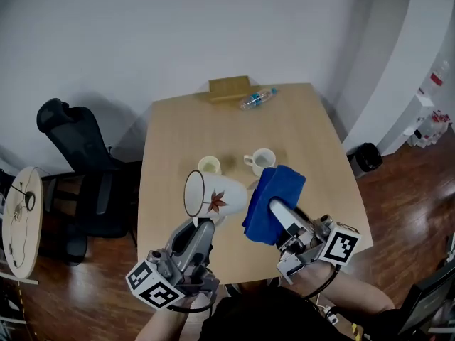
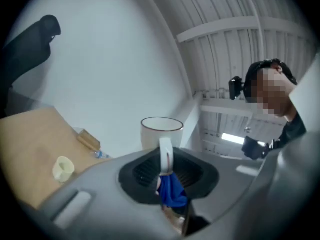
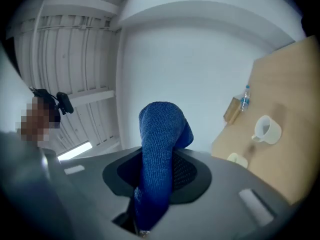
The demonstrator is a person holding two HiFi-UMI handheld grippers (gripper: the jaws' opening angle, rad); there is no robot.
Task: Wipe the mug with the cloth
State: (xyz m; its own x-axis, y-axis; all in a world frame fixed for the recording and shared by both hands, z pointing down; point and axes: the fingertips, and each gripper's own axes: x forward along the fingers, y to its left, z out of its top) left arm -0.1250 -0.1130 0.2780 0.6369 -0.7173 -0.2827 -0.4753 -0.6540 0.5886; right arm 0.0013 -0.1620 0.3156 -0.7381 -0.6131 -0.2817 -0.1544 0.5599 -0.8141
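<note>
We hold the mug (image 1: 217, 194) tipped on its side above the desk's (image 1: 298, 133) near edge, with the left gripper (image 1: 202, 224) clamped on its handle. The right gripper (image 1: 276, 210) is closed on the cloth (image 1: 276, 190), just beside the mug's base; we cannot tell whether they touch. We judge that both are picked up and the wiping is mostly left.

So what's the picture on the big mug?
A reddish-brown leaf on the white mug. It shows best in the head view.
</note>
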